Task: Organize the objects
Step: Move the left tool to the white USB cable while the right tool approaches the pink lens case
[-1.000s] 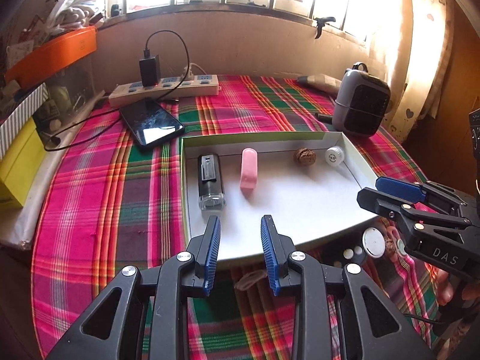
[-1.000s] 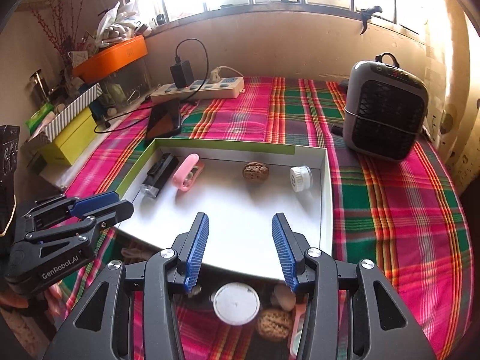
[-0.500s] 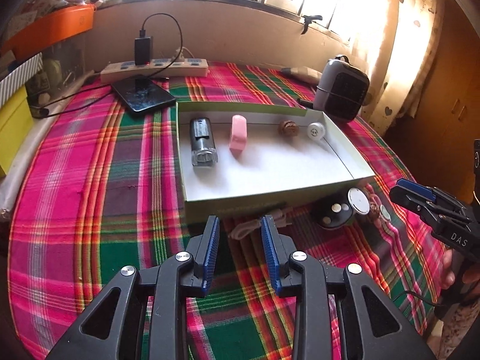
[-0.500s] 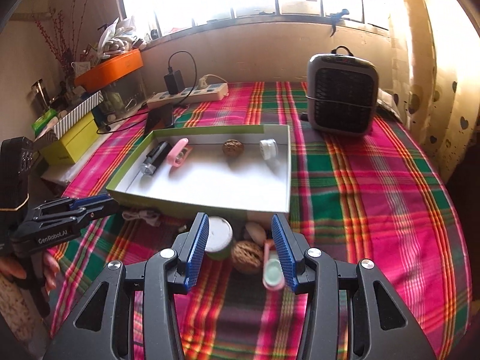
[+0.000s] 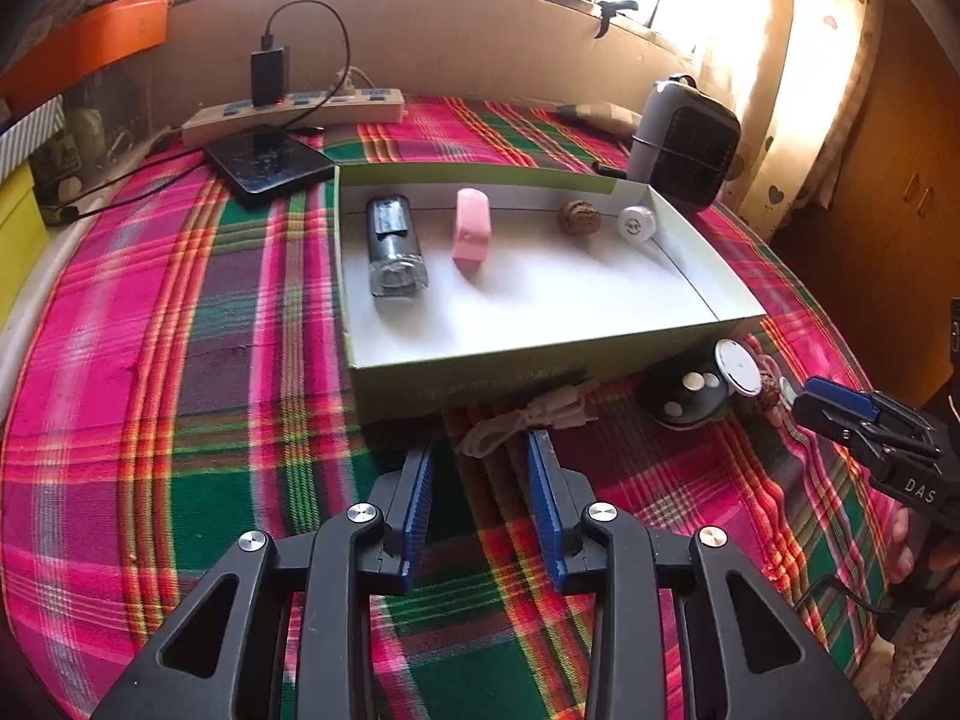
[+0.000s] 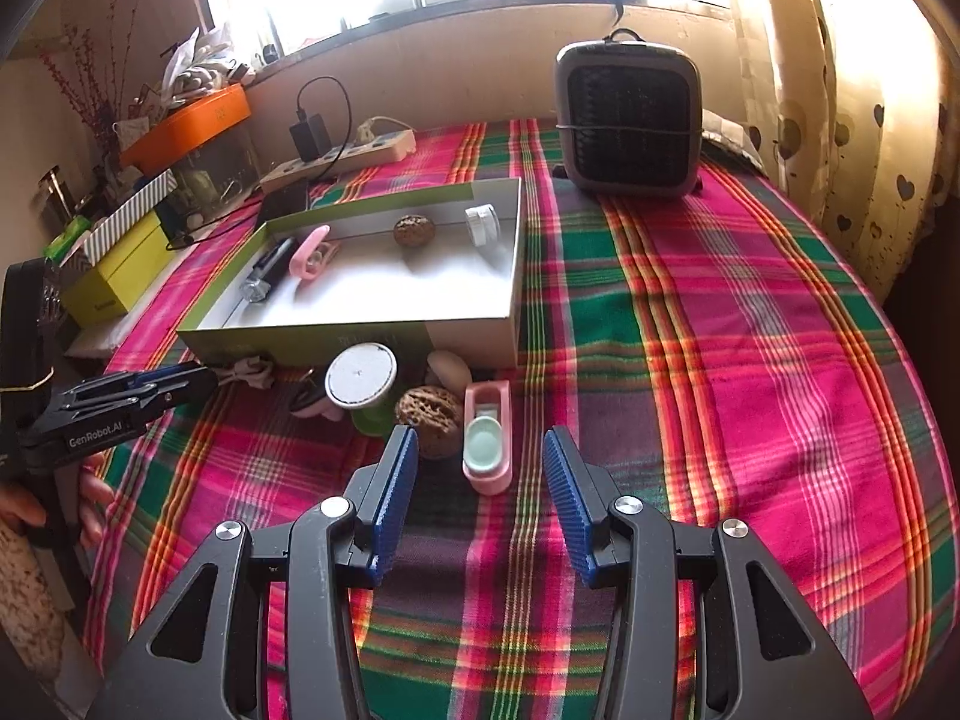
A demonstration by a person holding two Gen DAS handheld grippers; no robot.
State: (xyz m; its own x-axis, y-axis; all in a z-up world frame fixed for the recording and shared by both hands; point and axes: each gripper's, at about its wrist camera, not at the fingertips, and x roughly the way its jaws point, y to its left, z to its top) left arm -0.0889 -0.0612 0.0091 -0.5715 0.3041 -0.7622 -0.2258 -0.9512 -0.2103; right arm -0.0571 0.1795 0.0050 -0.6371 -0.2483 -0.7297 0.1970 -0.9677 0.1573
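Observation:
A shallow green-rimmed box (image 5: pixel 540 354) (image 6: pixel 360 342) on the plaid cloth holds a black-and-clear cylinder (image 5: pixel 393 246), a pink case (image 5: pixel 472 229), a walnut (image 5: pixel 578 217) and a small white cap (image 5: pixel 637 222). In front of it lie a white cable (image 5: pixel 528 417), a white-lidded jar (image 6: pixel 361 378), a walnut (image 6: pixel 429 411) and a pink holder (image 6: pixel 489 435). My left gripper (image 5: pixel 480 501) is open and empty, just before the cable. My right gripper (image 6: pixel 477 495) is open and empty, just before the pink holder.
A grey heater (image 6: pixel 630 120) stands at the back right. A power strip (image 5: pixel 294 114) and a phone (image 5: pixel 267 162) lie behind the box. Yellow and orange boxes (image 6: pixel 114 276) line the left side. A black round case (image 5: pixel 687 399) lies by the jar.
Both grippers have pulled back from over the box towards the near edge of the table. The loose items in front of the box have come into view.

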